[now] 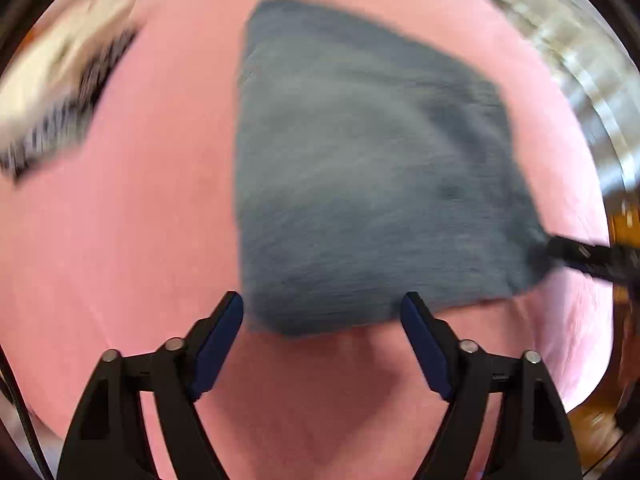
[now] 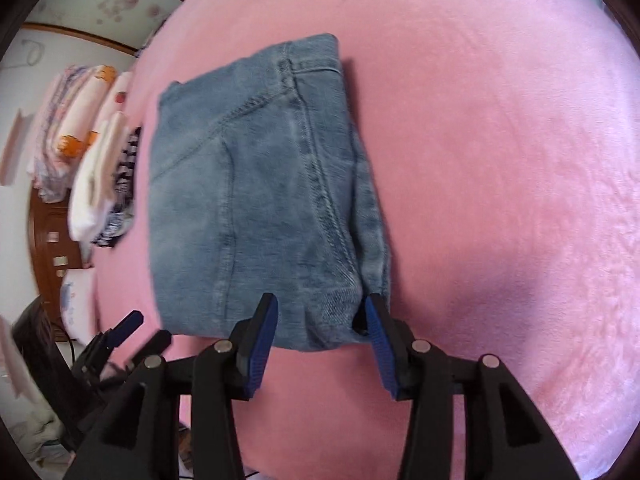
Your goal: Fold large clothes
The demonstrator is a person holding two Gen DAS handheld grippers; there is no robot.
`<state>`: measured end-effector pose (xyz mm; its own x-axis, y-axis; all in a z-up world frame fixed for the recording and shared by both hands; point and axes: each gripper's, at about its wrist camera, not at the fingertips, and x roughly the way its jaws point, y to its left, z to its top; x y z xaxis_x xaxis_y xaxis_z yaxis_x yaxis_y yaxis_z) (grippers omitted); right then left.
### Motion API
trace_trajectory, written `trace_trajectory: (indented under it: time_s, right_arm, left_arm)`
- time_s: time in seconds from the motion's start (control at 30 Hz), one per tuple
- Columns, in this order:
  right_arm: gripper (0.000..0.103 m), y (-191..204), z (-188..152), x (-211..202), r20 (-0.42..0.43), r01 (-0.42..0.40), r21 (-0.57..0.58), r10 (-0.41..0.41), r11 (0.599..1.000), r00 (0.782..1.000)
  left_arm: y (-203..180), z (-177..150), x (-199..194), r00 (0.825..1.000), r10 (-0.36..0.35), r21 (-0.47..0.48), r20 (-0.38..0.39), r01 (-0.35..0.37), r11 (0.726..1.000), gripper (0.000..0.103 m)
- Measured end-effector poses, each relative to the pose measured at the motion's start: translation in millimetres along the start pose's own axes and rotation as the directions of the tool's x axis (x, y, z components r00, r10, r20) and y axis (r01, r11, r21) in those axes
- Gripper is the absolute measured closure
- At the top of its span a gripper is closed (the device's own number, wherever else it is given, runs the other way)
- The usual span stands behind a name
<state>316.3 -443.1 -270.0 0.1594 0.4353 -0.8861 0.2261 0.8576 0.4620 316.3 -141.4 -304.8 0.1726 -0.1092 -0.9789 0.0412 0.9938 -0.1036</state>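
Right gripper (image 2: 320,316) spread wide, clamping nothing, both blue pads just at the near edge of the folded jeans (image 2: 256,200). Right-hand pad (image 2: 380,344) touching or just beside the near right corner of the denim, by the thick seam; cannot tell which. Left-hand pad over the near hem. Down to the left of this claw, the left gripper (image 2: 124,330), seen small, off the near left corner of the denim.

Left gripper (image 1: 322,312) likewise parted, empty, tips at the near edge of the jeans (image 1: 360,180), here badly smeared by motion blur. Denim spreading forward and to the right of this claw. Far to its right, the right gripper (image 1: 580,254) meeting the denim's corner.

Under everything, a pink blanket (image 2: 500,160), soft and fuzzy, bare pink lying to the right of the right claw and all around the jeans.

Beyond the jeans, to the left of the right claw, a stack of folded laundry (image 2: 92,160): white and pale pink pieces, some printed orange, with a dark checked piece (image 2: 122,200) at the blanket's edge. Below that, brown wooden furniture (image 2: 50,248). Farthest off, a pale wall with faded flower print (image 2: 120,0).

No containers in sight.
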Motion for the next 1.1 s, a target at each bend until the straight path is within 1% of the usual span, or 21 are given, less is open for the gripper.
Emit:
trace_trajectory:
  time_s: [0.07, 0.1, 0.13, 0.17, 0.23, 0.33, 0.4, 0.43, 0.53, 0.57, 0.6, 0.63, 0.67, 0.73, 0.77, 0.83, 0.9, 0.97, 1.0, 1.03, 1.1]
  right_arm:
    - [0.058, 1, -3, 2, 0.008, 0.026, 0.007, -0.026, 1.0, 1.0]
    - [0.061, 1, -3, 3, 0.007, 0.038, 0.011, -0.038, 0.999, 0.999]
    - [0.068, 2, -4, 4, 0.007, 0.054, 0.015, -0.054, 0.998, 0.999]
    - [0.084, 3, -5, 5, 0.009, 0.077, 0.009, -0.077, 0.997, 0.997]
    - [0.086, 2, -6, 6, 0.011, 0.083, 0.013, -0.083, 0.996, 0.996]
    - [0.088, 4, -14, 4, 0.016, 0.043, 0.023, -0.043, 0.999, 0.999]
    - [0.089, 8, -19, 5, 0.02, 0.056, 0.008, -0.056, 0.998, 0.998]
    - [0.089, 11, -22, 7, 0.023, 0.07, -0.001, -0.07, 0.998, 0.997]
    - [0.09, 15, -29, 16, 0.048, 0.141, -0.026, -0.14, 0.99, 0.989]
    - [0.09, 15, -30, 19, 0.065, 0.168, -0.033, -0.166, 0.985, 0.984]
    - [0.091, 13, -32, 22, 0.075, 0.179, -0.023, -0.177, 0.984, 0.981]
    - [0.091, 10, -32, 25, 0.081, 0.18, -0.001, -0.179, 0.984, 0.98]
    - [0.091, 6, -32, 29, 0.088, 0.177, 0.025, -0.179, 0.984, 0.98]
    - [0.091, 5, -33, 36, 0.098, 0.204, 0.043, -0.207, 0.978, 0.973]
    - [0.091, 6, -33, 40, 0.108, 0.237, 0.033, -0.239, 0.971, 0.965]
    - [0.091, 10, -35, 45, 0.123, 0.273, 0.015, -0.273, 0.962, 0.954]
    - [0.09, 14, -37, 41, 0.142, 0.277, 0.001, -0.274, 0.961, 0.951]
    - [0.09, 13, -41, 29, 0.171, 0.249, 0.015, -0.248, 0.968, 0.953]
    - [0.089, 13, -45, 20, 0.193, 0.24, 0.021, -0.239, 0.971, 0.952]
    - [0.089, 14, -47, 13, 0.212, 0.235, 0.024, -0.235, 0.972, 0.948]
    - [0.088, 24, -53, -5, 0.263, 0.248, 0.016, -0.243, 0.969, 0.934]
  left_arm:
    - [23, 4, 12, 0.995, -0.095, -0.109, -0.04, 0.09, 0.99, 0.031]
    - [32, 2, 16, 0.989, -0.141, -0.159, -0.048, 0.131, 0.978, 0.034]
    - [39, 1, 19, 0.981, -0.186, -0.2, -0.055, 0.172, 0.965, 0.037]
    - [44, -1, 20, 0.979, -0.2, -0.224, -0.048, 0.185, 0.957, 0.04]
    - [55, -2, 21, 0.975, -0.22, -0.255, -0.041, 0.203, 0.945, 0.045]
    - [68, -4, 25, 0.974, -0.224, -0.302, -0.044, 0.201, 0.932, 0.05]
    - [78, -5, 28, 0.97, -0.238, -0.323, -0.054, 0.209, 0.923, 0.051]
    - [88, 3, 35, 0.967, -0.247, -0.329, -0.059, 0.215, 0.919, 0.051]
    - [102, 3, 47, 0.942, -0.327, -0.389, -0.079, 0.273, 0.88, 0.051]
    - [103, 7, 47, 0.936, -0.342, -0.391, -0.085, 0.285, 0.875, 0.051]
    - [103, 11, 49, 0.934, -0.345, -0.383, -0.09, 0.287, 0.878, 0.051]
    - [101, 13, 49, 0.937, -0.337, -0.361, -0.094, 0.284, 0.888, 0.051]
    - [100, 14, 49, 0.942, -0.323, -0.339, -0.092, 0.276, 0.899, 0.051]
    - [95, 13, 47, 0.95, -0.299, -0.304, -0.088, 0.26, 0.916, 0.05]
    - [95, 14, 46, 0.951, -0.295, -0.299, -0.087, 0.257, 0.919, 0.05]
    - [98, 15, 44, 0.949, -0.304, -0.307, -0.083, 0.266, 0.914, 0.05]
    - [98, 14, 35, 0.949, -0.308, -0.295, -0.062, 0.277, 0.914, 0.051]
    - [99, 8, 19, 0.955, -0.293, -0.27, -0.039, 0.272, 0.924, 0.055]
    - [98, 8, 10, 0.962, -0.271, -0.24, -0.031, 0.256, 0.936, 0.063]
    - [96, 8, -1, 0.971, -0.237, -0.204, -0.01, 0.23, 0.952, 0.074]
    - [93, 11, -23, 0.981, -0.19, -0.135, 0.038, 0.193, 0.972, 0.082]
